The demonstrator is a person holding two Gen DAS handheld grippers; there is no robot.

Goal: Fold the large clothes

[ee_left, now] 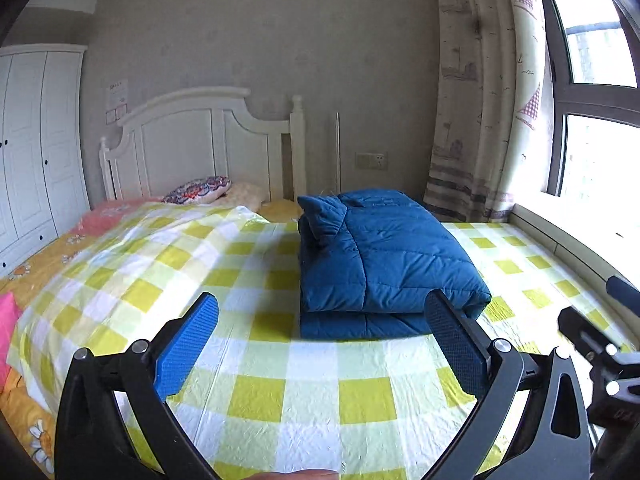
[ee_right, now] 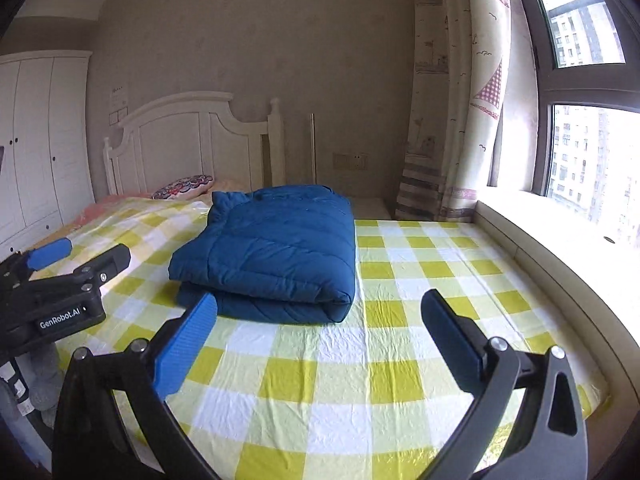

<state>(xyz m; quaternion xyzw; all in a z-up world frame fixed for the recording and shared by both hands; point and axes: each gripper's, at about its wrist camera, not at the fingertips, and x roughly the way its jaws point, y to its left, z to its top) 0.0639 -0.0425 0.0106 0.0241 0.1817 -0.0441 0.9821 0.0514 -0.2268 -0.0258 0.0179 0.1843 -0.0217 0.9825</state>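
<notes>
A: On the left, the left hand-held gripper (ee_left: 322, 334) hangs over the checked sheet (ee_left: 280, 400), fingers spread wide, nothing in them.

B: Centre of the bed, the blue padded coat (ee_right: 272, 248) lies in a stacked bundle, near the headboard (ee_right: 188, 140).

A: Looks about finished. If a tidy-up is needed, press the top layer flat, edges squared.

B: And on the right, the right hand-held gripper (ee_right: 320, 334) gapes empty too, short of the bundle.
</notes>
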